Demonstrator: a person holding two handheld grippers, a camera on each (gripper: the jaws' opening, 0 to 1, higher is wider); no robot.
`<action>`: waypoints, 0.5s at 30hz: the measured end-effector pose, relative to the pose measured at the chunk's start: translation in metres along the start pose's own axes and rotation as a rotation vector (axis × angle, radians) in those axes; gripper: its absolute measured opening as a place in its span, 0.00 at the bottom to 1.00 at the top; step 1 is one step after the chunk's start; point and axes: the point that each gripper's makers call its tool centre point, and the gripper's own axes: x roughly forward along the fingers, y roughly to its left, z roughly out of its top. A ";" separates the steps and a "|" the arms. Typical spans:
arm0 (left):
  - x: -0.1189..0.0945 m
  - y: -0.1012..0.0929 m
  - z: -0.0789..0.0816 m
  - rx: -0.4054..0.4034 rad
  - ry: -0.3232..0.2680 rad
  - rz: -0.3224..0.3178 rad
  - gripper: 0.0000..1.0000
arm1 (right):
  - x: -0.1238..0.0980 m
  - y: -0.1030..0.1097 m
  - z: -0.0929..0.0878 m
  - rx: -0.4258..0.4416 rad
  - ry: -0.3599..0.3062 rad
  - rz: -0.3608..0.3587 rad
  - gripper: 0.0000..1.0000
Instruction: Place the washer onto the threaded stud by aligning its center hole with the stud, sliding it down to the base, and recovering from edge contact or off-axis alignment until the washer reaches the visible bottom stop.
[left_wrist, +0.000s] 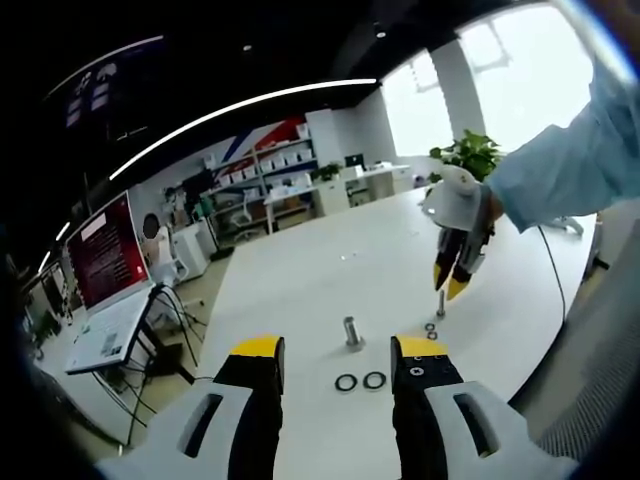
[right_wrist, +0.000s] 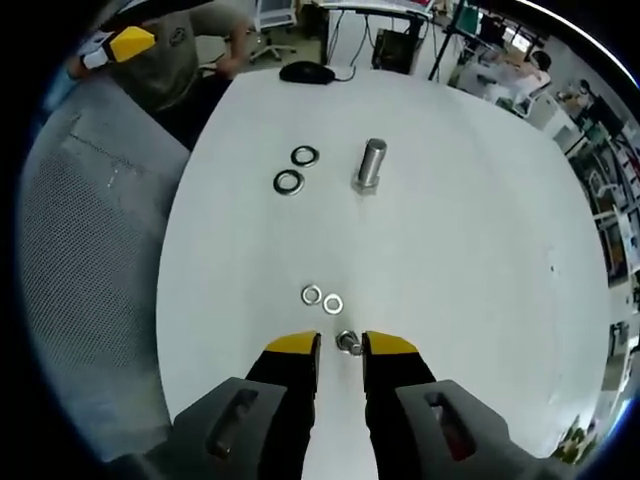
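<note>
1. While both my grippers hang over it, the white round table (right_wrist: 480, 260) is the biggest thing here; in the right gripper view a grey mesh chair back (right_wrist: 90, 250) sits beside it at 9 o'clock.

2. My left gripper (left_wrist: 338, 360) rises from 6 o'clock of the left gripper view, jaws standing wide apart with nothing between them, yellow tips above the table.

3. My right gripper (right_wrist: 341, 345) shows in its own view at 6 o'clock, jaws narrowly apart on either side of the small threaded stud (right_wrist: 348, 342). I cannot tell whether the tips touch it. The left gripper view shows that gripper (left_wrist: 455, 280) at 2 o'clock, tips pointed down just above the small stud (left_wrist: 440, 303).

4. A larger bolt (right_wrist: 370, 165) stands upright on the table toward 12 o'clock in the right gripper view; the left gripper view has it (left_wrist: 352, 332) just past my left jaw tips.

5. Two dark large washers (right_wrist: 297, 170) lie flat just beside that bolt, at its 9 o'clock in the right gripper view; the left gripper view shows them (left_wrist: 360, 381) between my left jaws.

6. Two small bright washers (right_wrist: 322, 299) lie flat, touching or nearly so, just beyond my right jaw tips at 11 o'clock of the small stud. Neither is on it.
</note>
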 end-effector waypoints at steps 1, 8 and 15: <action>0.000 0.000 0.000 0.001 0.001 0.000 0.41 | 0.000 0.001 0.001 -0.003 -0.001 0.002 0.18; 0.000 0.000 0.000 0.000 0.000 0.001 0.41 | 0.009 0.009 0.010 -0.018 -0.009 0.019 0.18; 0.000 0.000 -0.001 0.000 0.002 -0.001 0.41 | 0.021 0.018 0.015 -0.031 -0.005 0.040 0.18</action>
